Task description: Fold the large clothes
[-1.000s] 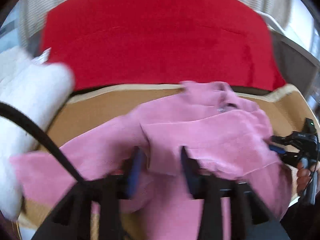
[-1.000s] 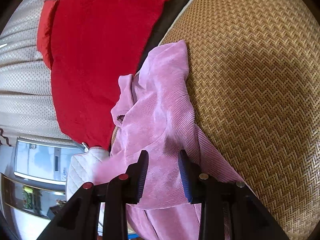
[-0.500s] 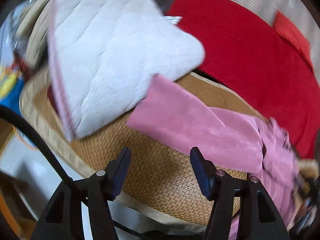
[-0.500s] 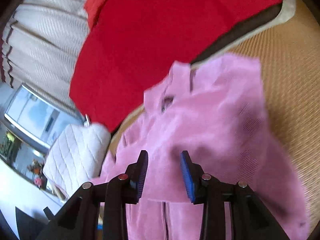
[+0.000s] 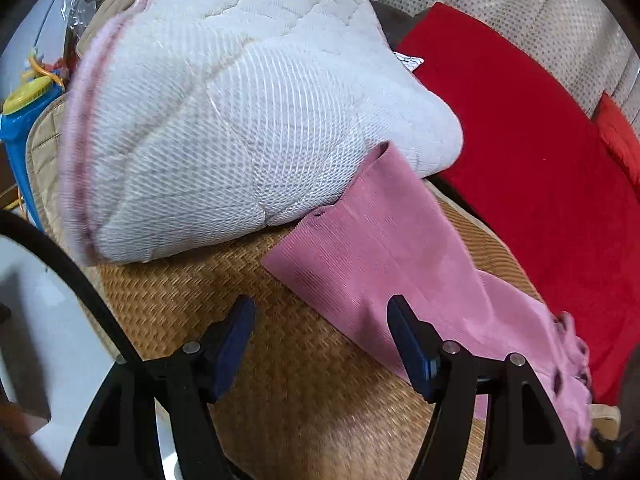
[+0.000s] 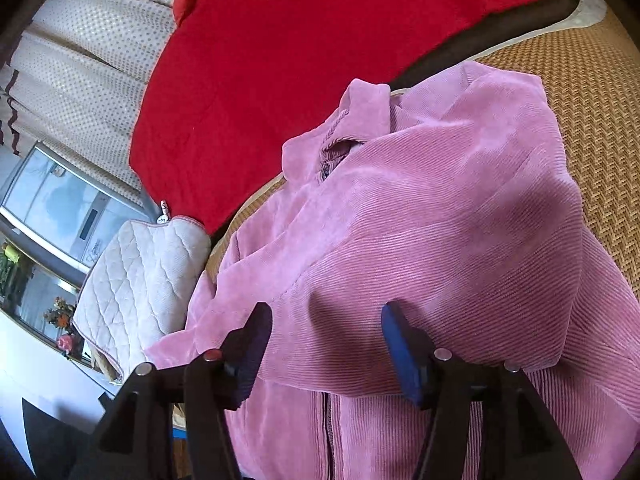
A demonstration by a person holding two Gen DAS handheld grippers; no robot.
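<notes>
Both jaws gape, nothing held: left hand-held gripper (image 5: pixel 320 336) hovers by the pink jacket's sleeve (image 5: pixel 384 256), cuff touching the white cushion (image 5: pixel 240 120); right hand-held gripper (image 6: pixel 326 340) over the jacket body (image 6: pixel 440 220) on the woven mat (image 5: pixel 304 392), a careless grab could bunch the sleeve.

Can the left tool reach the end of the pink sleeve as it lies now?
Probably yes. The left tool is open above the woven mat, and the pink sleeve lies flat just ahead. Only its far corner touches the white quilted cushion; nothing covers the near edge.
</notes>
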